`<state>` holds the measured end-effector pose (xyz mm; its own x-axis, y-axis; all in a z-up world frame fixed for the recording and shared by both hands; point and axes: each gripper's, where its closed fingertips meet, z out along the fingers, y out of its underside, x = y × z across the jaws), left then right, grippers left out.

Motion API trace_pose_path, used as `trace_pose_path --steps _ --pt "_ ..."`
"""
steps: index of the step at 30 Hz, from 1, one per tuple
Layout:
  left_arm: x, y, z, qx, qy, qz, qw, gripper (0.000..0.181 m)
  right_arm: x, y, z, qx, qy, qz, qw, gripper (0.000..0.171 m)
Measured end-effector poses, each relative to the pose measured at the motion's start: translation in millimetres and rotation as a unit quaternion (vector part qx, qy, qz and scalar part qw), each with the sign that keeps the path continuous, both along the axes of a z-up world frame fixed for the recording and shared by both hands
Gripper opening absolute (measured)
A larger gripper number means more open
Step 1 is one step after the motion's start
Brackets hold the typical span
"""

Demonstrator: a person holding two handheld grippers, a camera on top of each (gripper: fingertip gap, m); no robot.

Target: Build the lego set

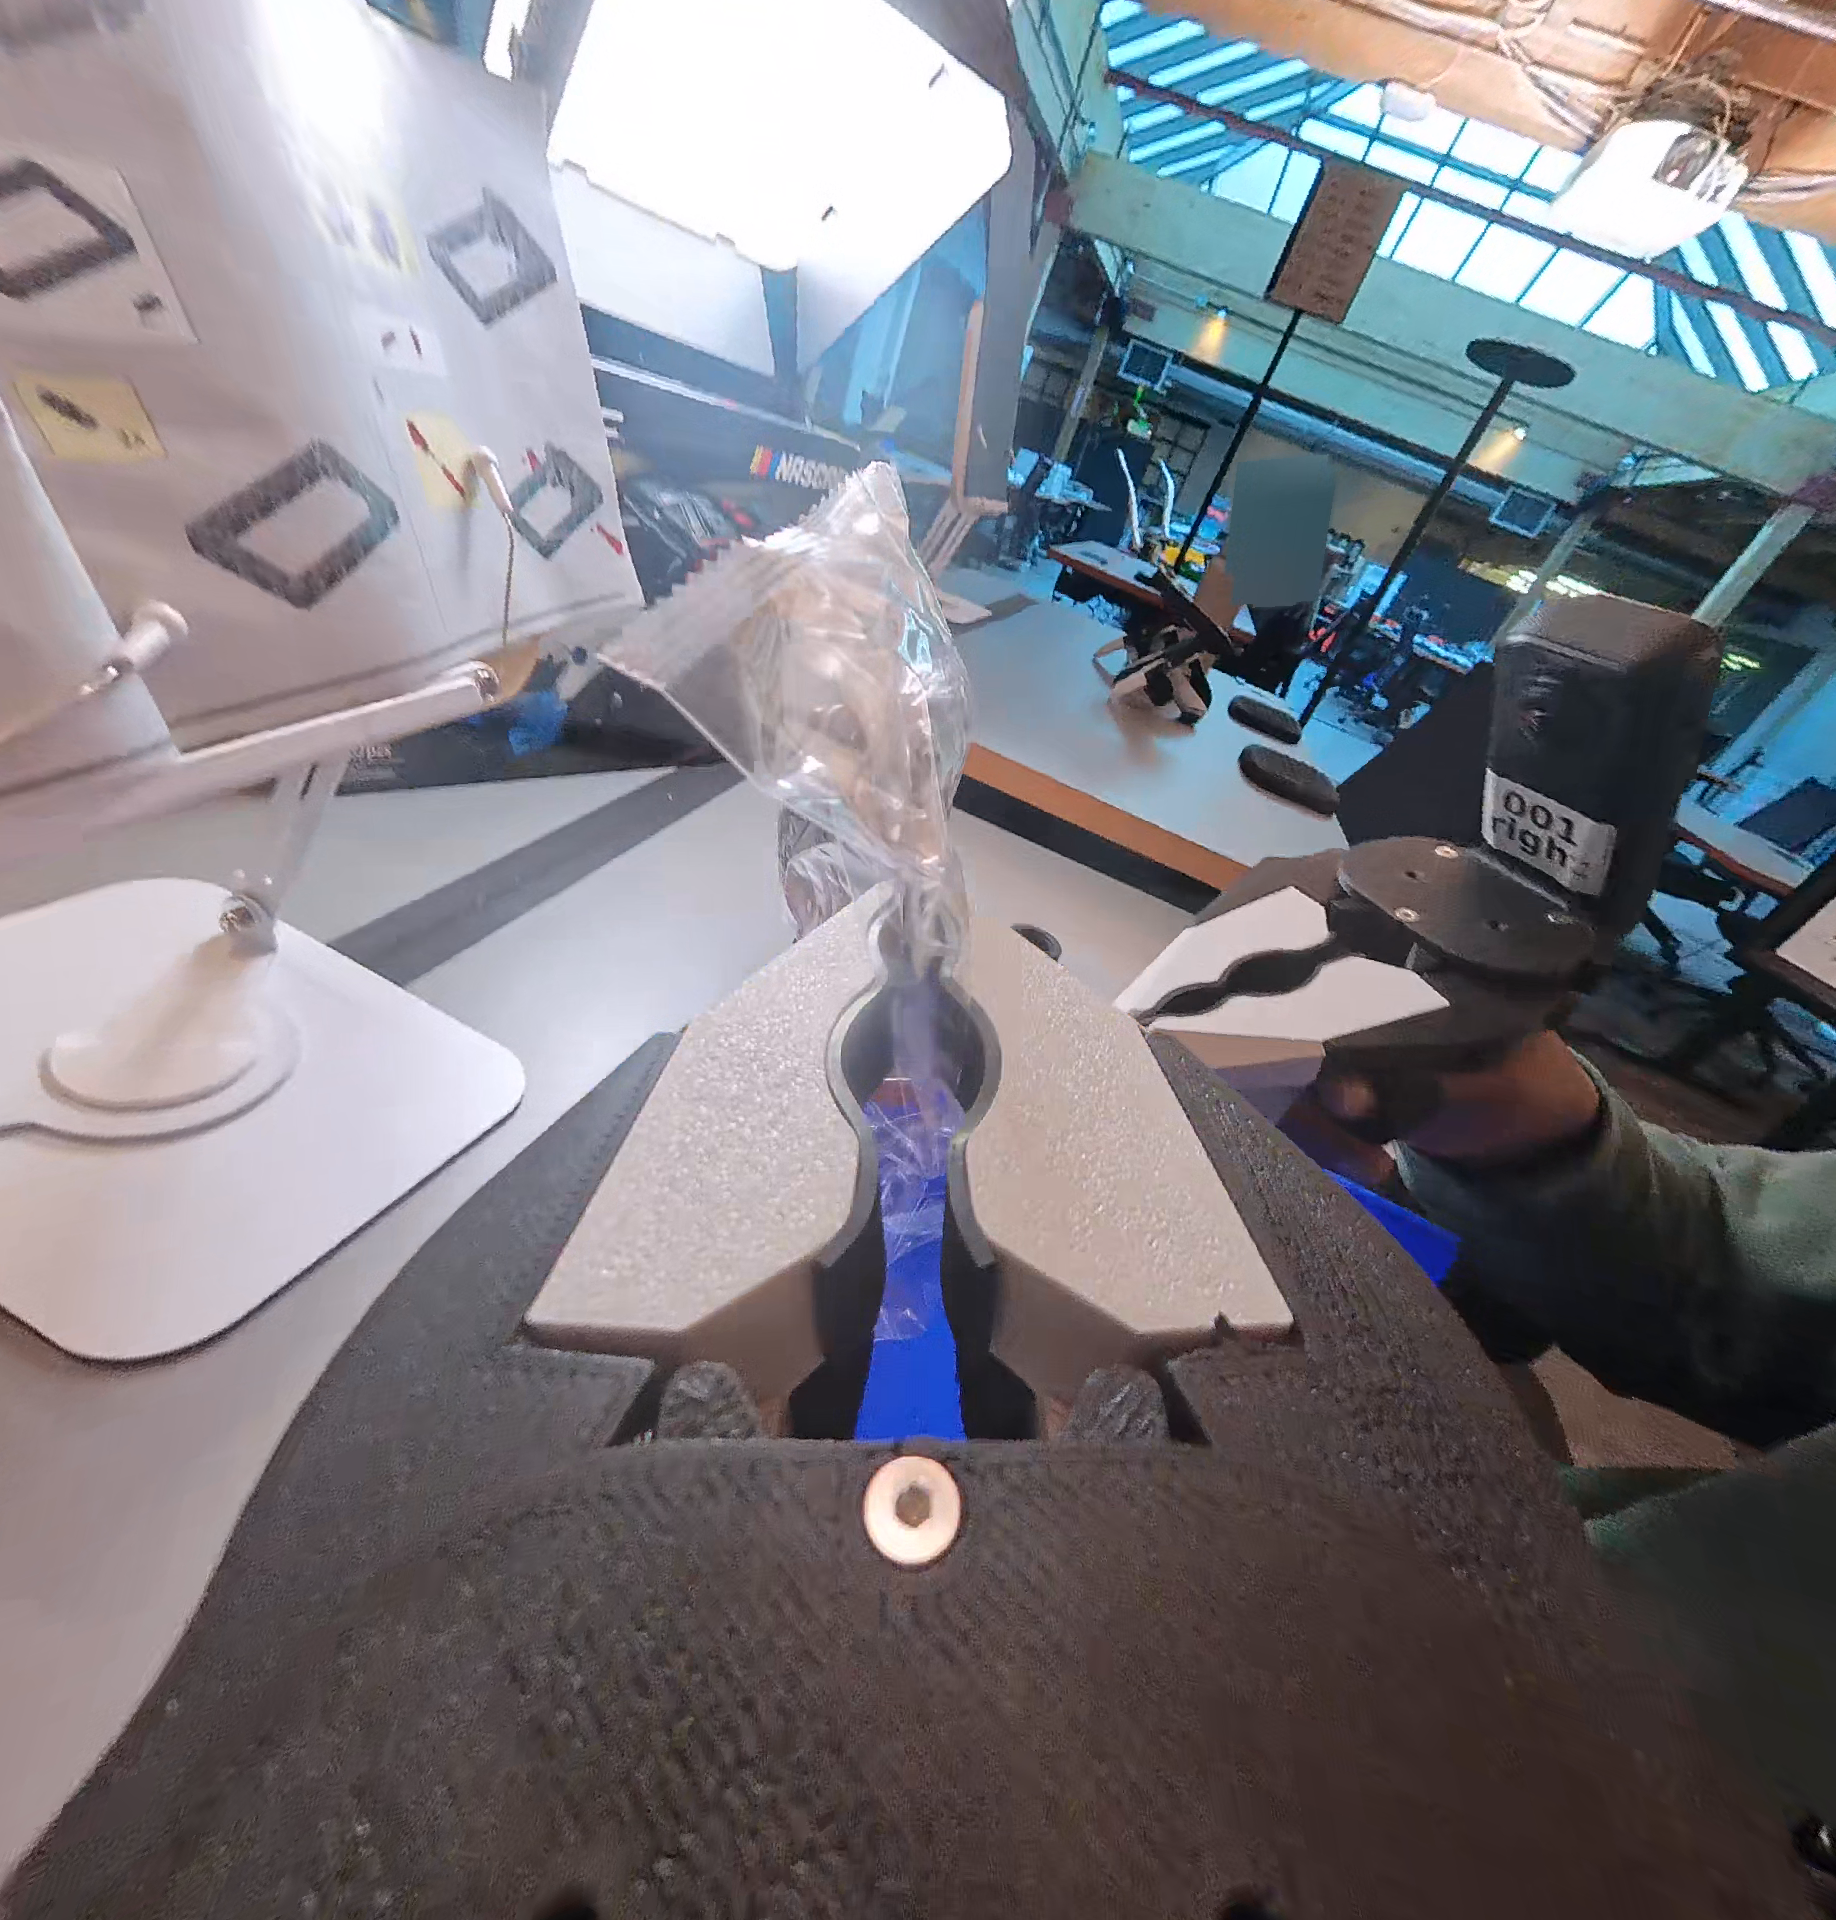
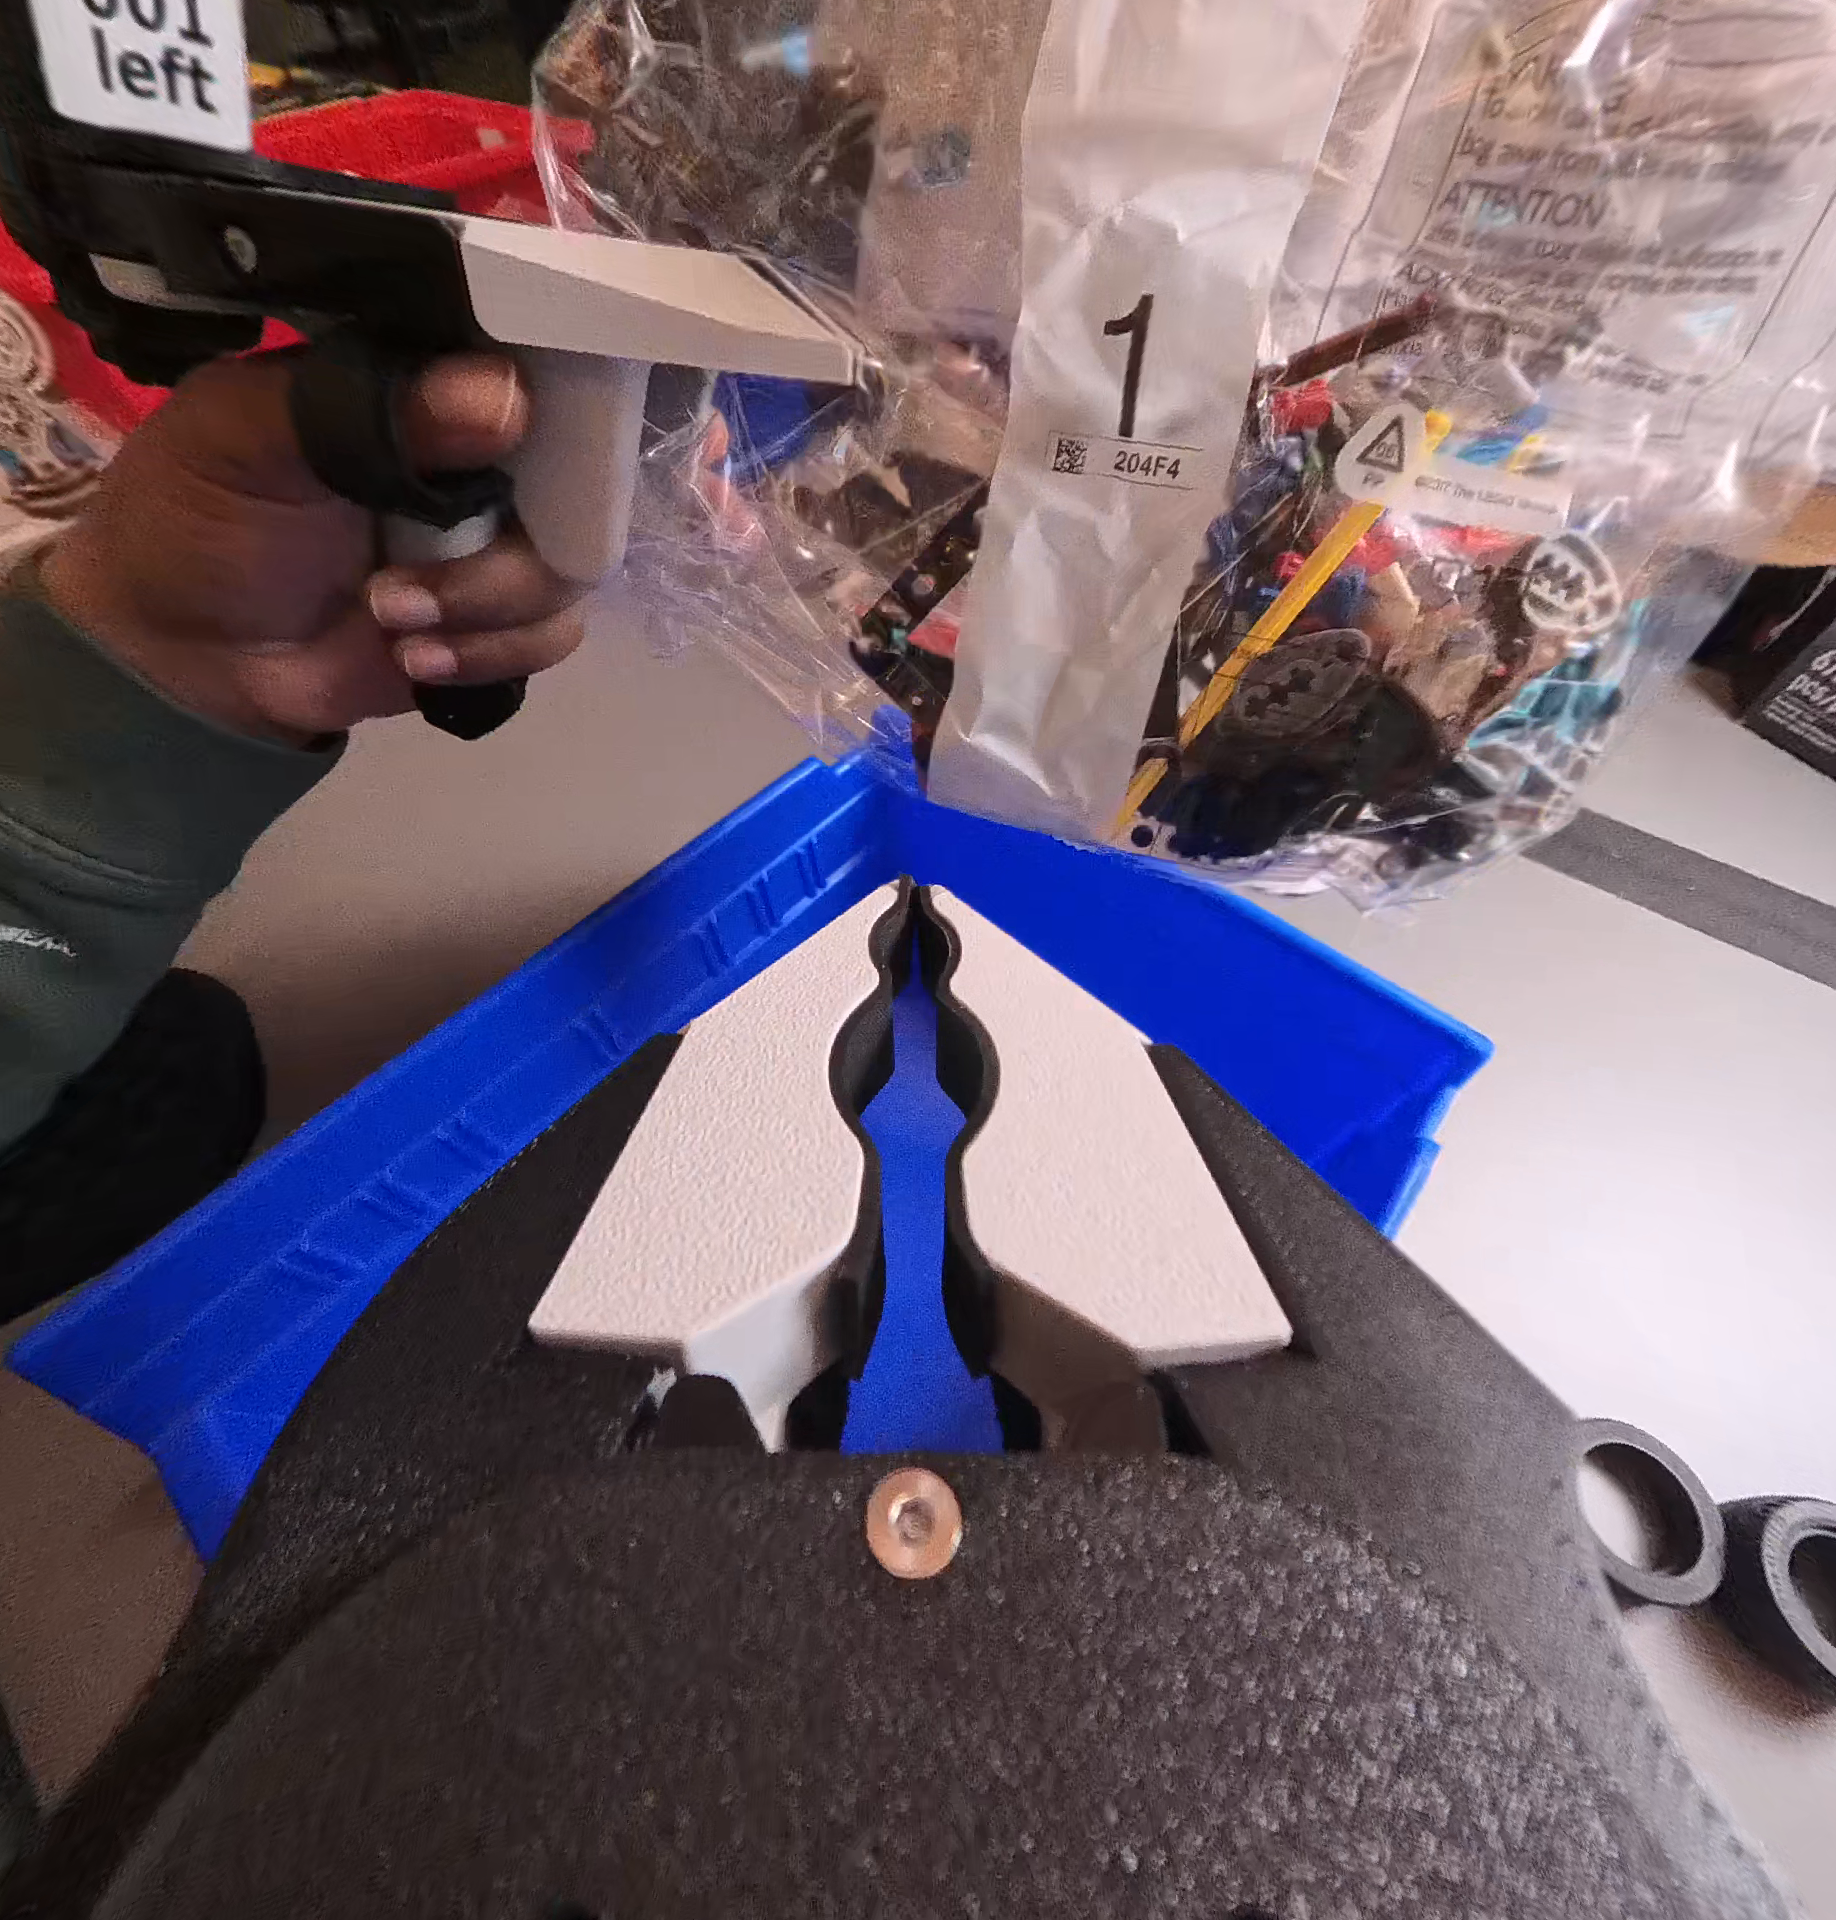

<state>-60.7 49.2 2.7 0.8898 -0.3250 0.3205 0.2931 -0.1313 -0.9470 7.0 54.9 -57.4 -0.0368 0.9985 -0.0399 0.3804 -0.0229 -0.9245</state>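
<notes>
A clear plastic bag of lego parts [image 2: 1309, 582] is held up in the air above the far corner of a blue plastic bin [image 2: 1153, 966]. A white strip with printing runs down the bag's middle, and small black, red, blue and yellow pieces are gathered in its lower part. The bag's crumpled edge is pinched by the left gripper [image 1: 919, 971], whose grey fingers [image 1: 768, 1122] are closed almost fully on the film; in the left wrist view the plastic rises out of the fingertips. The right gripper [image 2: 912, 896] is pressed together with its tips nearly touching and nothing is seen between them; it is poised over the inside of the bin, just below the bag. Each gripper is grasped by a hand [image 2: 270, 561] in a green sleeve. An instruction booklet [image 1: 270, 343] is propped on a white stand [image 1: 166, 1101] on the grey table [image 2: 1641, 1195]. Two black tyres [image 2: 1724, 1558] lie on the table beside the bin.
</notes>
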Motion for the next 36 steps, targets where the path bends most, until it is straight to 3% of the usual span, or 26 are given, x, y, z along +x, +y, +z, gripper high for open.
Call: trace_pose_path --steps 9,21,24,28,30,32,33,34,36 --pt "-16.9 -1.5 1.8 0.021 -0.019 0.044 0.999 0.0 -11.7 -5.7 14.5 0.068 0.023 -0.033 0.997 0.0" --pt "-23.3 -1.9 -5.4 -0.001 -0.061 0.051 0.997 0.0 -14.0 -1.3 23.2 0.081 0.043 -0.041 0.995 0.0" --pt "-6.3 -11.6 5.6 0.032 -0.013 -0.011 0.999 0.0 -13.1 4.1 42.8 0.078 0.081 -0.007 0.994 0.024" --pt "9.5 -36.1 22.7 0.078 0.049 -0.078 0.993 0.0 -7.3 48.6 90.8 0.064 0.158 0.048 0.984 0.055" --pt "18.1 -47.4 29.0 0.098 0.06 -0.109 0.987 0.0 -3.9 54.6 103.6 0.041 0.183 0.111 0.976 0.082" --pt "31.5 -59.4 33.5 0.128 0.076 -0.152 0.977 0.0 -8.2 55.0 103.7 0.004 0.186 0.162 0.969 0.097" --pt "36.5 -63.4 34.3 0.137 0.077 -0.169 0.973 0.0 -10.1 51.8 101.6 -0.017 0.192 0.195 0.962 0.097" --pt "39.7 -66.1 33.7 0.141 0.075 -0.183 0.97 0.0 -9.8 47.4 100.2 -0.054 0.199 0.233 0.951 0.085" --pt "42.4 -69.9 27.7 0.143 0.072 -0.204 0.966 0.0 -0.4 40.3 107.3 -0.137 0.235 0.299 0.914 0.023"
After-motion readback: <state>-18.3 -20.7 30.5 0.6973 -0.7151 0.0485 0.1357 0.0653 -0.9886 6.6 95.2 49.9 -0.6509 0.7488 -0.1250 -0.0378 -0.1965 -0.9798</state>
